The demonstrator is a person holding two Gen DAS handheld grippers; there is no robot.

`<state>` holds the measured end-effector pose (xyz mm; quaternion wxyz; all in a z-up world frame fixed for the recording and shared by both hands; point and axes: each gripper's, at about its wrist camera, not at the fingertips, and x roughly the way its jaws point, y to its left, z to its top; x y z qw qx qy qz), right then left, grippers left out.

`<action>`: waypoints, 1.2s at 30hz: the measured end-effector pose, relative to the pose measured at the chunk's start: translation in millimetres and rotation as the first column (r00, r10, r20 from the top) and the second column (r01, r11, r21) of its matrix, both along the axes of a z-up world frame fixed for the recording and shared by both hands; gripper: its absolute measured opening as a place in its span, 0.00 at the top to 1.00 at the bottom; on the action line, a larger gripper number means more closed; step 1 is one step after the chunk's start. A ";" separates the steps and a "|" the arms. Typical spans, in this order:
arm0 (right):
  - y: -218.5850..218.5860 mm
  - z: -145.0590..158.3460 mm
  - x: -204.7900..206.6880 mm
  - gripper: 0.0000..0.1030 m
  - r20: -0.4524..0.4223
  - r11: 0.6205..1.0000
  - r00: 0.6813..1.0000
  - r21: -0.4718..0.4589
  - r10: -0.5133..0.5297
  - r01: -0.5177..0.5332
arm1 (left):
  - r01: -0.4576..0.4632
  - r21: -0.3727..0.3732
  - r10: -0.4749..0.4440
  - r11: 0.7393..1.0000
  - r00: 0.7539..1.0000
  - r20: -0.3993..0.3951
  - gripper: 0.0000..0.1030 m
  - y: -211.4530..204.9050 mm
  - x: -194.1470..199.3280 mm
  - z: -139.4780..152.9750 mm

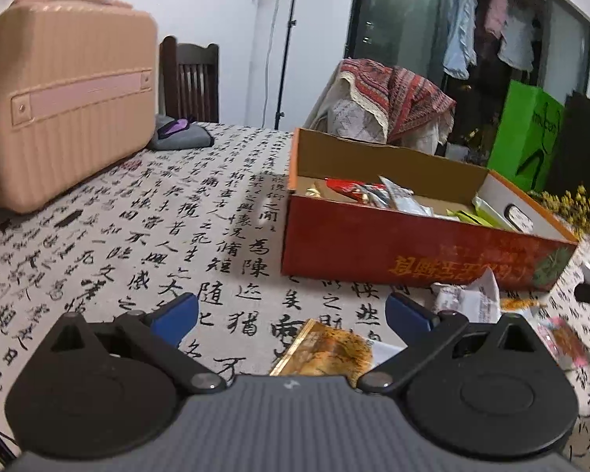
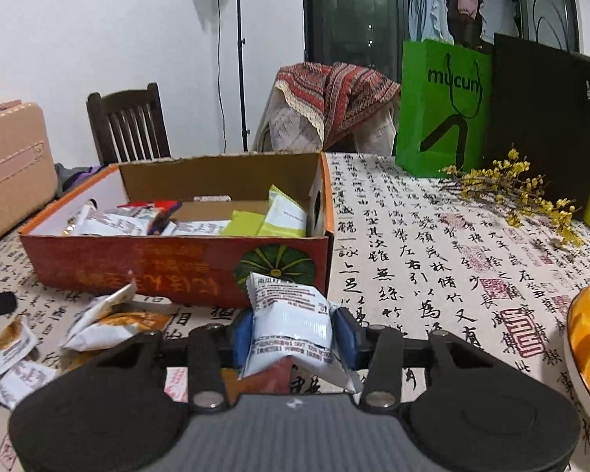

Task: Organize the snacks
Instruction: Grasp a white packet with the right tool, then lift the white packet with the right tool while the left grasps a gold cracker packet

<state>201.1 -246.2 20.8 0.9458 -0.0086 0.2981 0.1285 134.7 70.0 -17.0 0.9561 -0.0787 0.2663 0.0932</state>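
Right claw (image 2: 295, 334) grips white snack pkt (image 2: 291, 314), long axis toward box (image 2: 177, 271).

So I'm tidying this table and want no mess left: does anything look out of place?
Yes. Several snack packets lie scattered and crumpled on the tablecloth in front of the red box, not inside it. The right gripper grips one white packet; the left gripper is open, empty.

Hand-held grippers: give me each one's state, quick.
Left hand-held gripper: open, holding nothing.
Right hand-held gripper: closed on a white snack packet.
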 end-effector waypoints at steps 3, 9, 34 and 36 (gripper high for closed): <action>-0.8 5.3 -13.1 0.58 0.025 1.000 1.000 0.007 0.008 -0.008 | 0.024 0.003 -0.024 1.000 1.000 -0.005 0.00 -6.2 -1.9 4.7; 0.6 8.1 -30.3 0.58 0.039 1.000 0.999 0.021 0.015 -0.016 | 0.096 0.063 -0.092 0.993 0.994 -0.065 0.00 -29.8 2.7 2.3; 1.6 -5.9 -55.3 0.57 0.001 0.996 0.999 0.071 0.047 -0.047 | 0.107 0.063 -0.093 0.992 0.975 -0.201 0.00 -25.3 19.5 -18.0; 0.7 -5.2 -56.9 0.57 0.004 0.996 0.999 0.074 0.045 -0.045 | 0.098 0.055 -0.086 0.994 0.977 -0.193 0.01 -25.6 17.8 -17.9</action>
